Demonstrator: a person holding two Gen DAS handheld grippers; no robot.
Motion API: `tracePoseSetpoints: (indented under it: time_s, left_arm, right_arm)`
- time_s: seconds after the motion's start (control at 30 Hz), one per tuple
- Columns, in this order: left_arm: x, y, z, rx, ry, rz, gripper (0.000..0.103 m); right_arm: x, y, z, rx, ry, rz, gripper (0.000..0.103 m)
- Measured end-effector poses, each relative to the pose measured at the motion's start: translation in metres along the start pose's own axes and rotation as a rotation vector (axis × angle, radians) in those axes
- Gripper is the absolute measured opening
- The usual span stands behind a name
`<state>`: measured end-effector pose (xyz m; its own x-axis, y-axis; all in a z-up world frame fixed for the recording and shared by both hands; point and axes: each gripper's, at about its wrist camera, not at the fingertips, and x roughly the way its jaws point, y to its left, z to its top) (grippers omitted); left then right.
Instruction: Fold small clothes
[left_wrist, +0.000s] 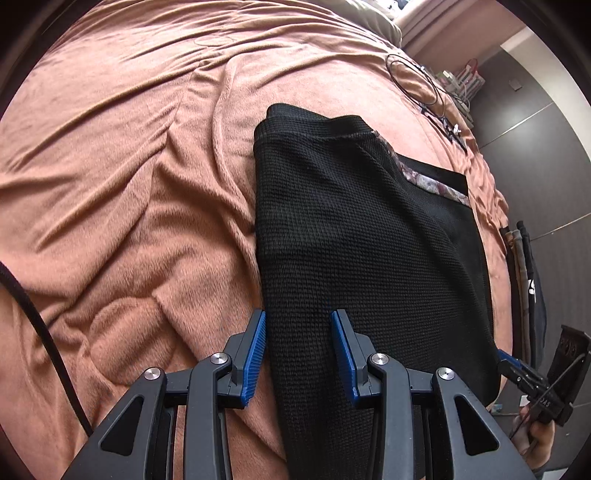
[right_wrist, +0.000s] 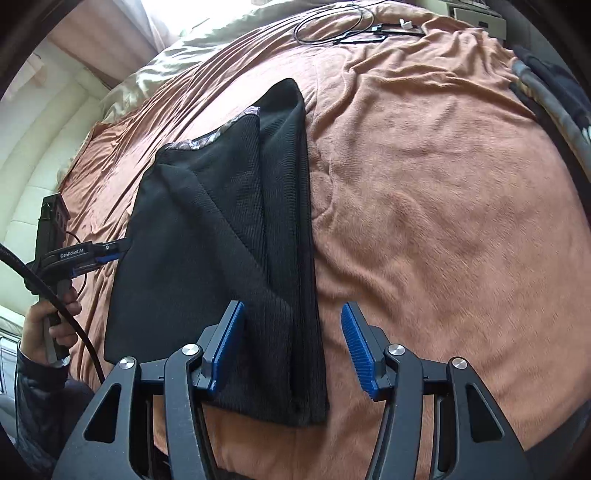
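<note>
A black knit garment (left_wrist: 362, 236) with a patterned trim lies folded lengthwise on a pinkish-brown blanket (left_wrist: 122, 192). My left gripper (left_wrist: 299, 314) stands open just above the garment's near left edge; the cloth lies flat under its blue pads and is not pinched. In the right wrist view the same garment (right_wrist: 207, 240) shows a long fold along its right side. My right gripper (right_wrist: 291, 306) is open over that folded edge near the front, pads apart from the cloth. The left gripper (right_wrist: 110, 253) shows at the garment's left edge, and the right gripper (left_wrist: 517, 369) shows at its right edge.
Thin black cables (left_wrist: 417, 81) lie at the far end of the bed. Cream bedding (right_wrist: 166, 66) sits beyond the blanket (right_wrist: 443, 221). Dark clothes (right_wrist: 546, 85) hang over the bed's right edge. A hand (right_wrist: 51, 321) grips the left tool's handle, with a thick black cable (left_wrist: 37, 325) trailing from it.
</note>
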<state>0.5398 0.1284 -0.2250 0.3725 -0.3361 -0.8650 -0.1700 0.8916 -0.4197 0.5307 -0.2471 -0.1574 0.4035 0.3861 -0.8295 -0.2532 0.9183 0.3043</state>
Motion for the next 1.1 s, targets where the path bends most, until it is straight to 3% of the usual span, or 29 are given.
tracePoseSetpoints:
  time_s: [0.13,0.27,0.37,0.63,0.8,0.93,1.03,1.1]
  left_arm:
    - [-0.002,-0.002,-0.01,0.002,0.006,-0.005,0.038]
    - [-0.004,-0.004,-0.017,0.001,0.016,-0.004,0.038]
    - [-0.008,-0.008,-0.022,0.051,0.022,0.01,0.038]
    - [-0.011,-0.004,-0.055,0.125,0.064,-0.029,0.038]
    - [-0.015,-0.003,-0.077,0.119,0.061,-0.036,0.038]
    - [-0.016,-0.001,-0.089,0.078,0.07,-0.083,0.038]
    - [-0.018,-0.002,-0.098,0.062,0.067,-0.106,0.038]
    - [-0.019,-0.001,-0.103,0.049,0.067,-0.119,0.038]
  right_arm:
    - [-0.011,0.004,-0.012,-0.013,-0.019,0.015,0.051]
    - [0.002,0.008,-0.02,-0.02,0.024,-0.009,0.011]
    - [0.008,0.008,-0.022,-0.013,0.015,-0.05,0.002]
    - [-0.001,0.004,-0.034,0.003,-0.035,-0.07,0.0]
    - [-0.006,0.003,-0.048,0.026,-0.05,-0.061,0.0]
    - [-0.006,-0.001,-0.05,0.048,-0.049,-0.033,0.001]
    - [-0.009,-0.006,-0.05,0.084,-0.053,-0.015,0.01]
    - [-0.011,-0.006,-0.052,0.089,-0.059,-0.011,0.029]
